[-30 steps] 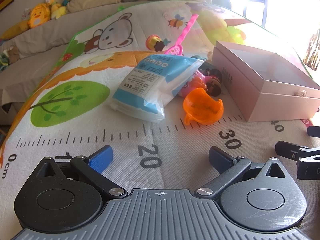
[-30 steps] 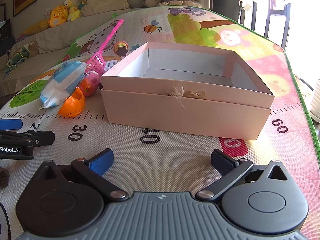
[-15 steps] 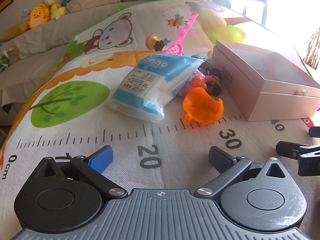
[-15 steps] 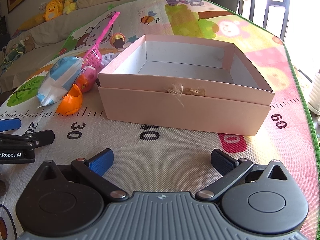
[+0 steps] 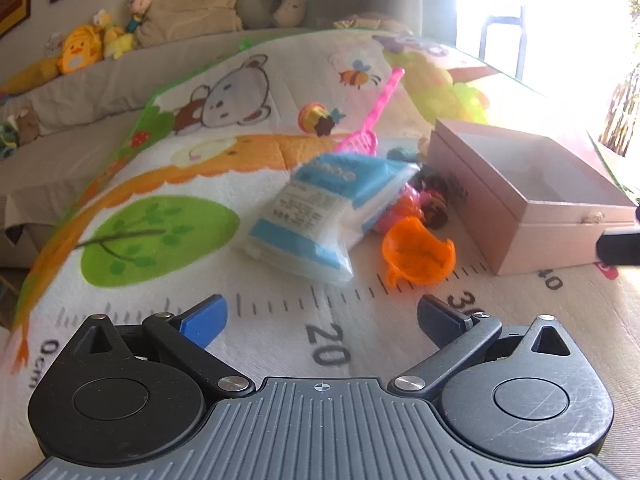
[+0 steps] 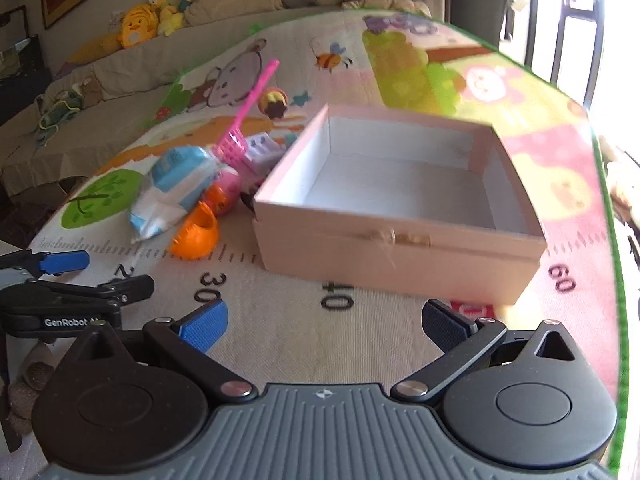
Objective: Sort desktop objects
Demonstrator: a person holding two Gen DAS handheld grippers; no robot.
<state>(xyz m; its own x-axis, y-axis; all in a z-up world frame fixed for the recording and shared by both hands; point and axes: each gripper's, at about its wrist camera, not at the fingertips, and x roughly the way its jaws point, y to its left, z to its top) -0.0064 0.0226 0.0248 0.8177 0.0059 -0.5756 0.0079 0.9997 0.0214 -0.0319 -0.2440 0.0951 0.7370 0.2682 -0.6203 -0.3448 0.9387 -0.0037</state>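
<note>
The objects to be sorted lie in a loose cluster on a printed play mat [image 5: 168, 168], immediately to the left of an open pink box [image 6: 400, 256]. The box stands upright on the mat beside the ruler mark 40, and the part of its interior that shows holds nothing; a small knot of twine [image 6: 386, 236] sits on its front wall. Nearest the left gripper [image 5: 320, 316] lies a blue-and-white plastic packet [image 5: 312, 212], resting at a tilt on the toys behind it. An orange plastic cup [image 5: 416, 256] lies on its side just right of the packet, between the packet and the box, near the ruler mark 30. Behind the cup sits a pink-and-orange toy [image 6: 224, 192], partly hidden by the packet. A pink toy scoop [image 5: 372, 120] with a long handle lies behind the packet, its handle pointing away from the cameras. A small white and lilac toy [image 6: 260, 148] is visible against the left wall of the box; its type cannot be determined. The left gripper hovers above the ruler print with its jaws released and spread wide, grasping nothing. The right gripper [image 6: 322, 322] faces the front wall of the box, jaws likewise released and empty. Stuffed toys [image 5: 80, 46] line a sofa [image 5: 80, 92] beyond the mat.
</note>
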